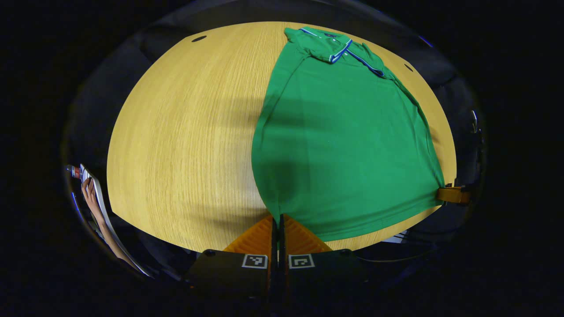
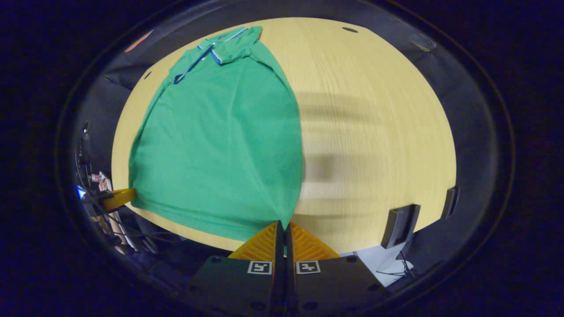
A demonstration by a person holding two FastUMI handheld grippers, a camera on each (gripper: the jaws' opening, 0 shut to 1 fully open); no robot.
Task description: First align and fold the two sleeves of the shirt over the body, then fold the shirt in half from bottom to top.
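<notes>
A green polo shirt (image 1: pixel 343 145) lies flat along one side of a wooden table (image 1: pixel 185 132), collar at the far end, both sleeves already folded over the body, hem at the near edge. The left gripper (image 1: pixel 277 220) is closed tight on the shirt's near hem corner, cloth pinched between its fingers; the right gripper (image 2: pixel 282 226) is likewise clamped on the opposite hem corner, so the hem is held at both ends ahead of what appears to be the bottom-to-top fold. The risk from here looks twofold: a thin pinch of fabric could slip free as the hem is carried toward the collar, and uneven travel of the two hands would skew the fold or drag the tucked sleeves out of line. The left gripper view shows the right gripper at the shirt's far hem corner, plus a person's hand (image 1: pixel 89 193) beyond the table edge; the right gripper view shows the left gripper (image 2: pixel 119 197) at its corner and dark brackets (image 2: pixel 403 224) on the table's near edge, away from the shirt.
</notes>
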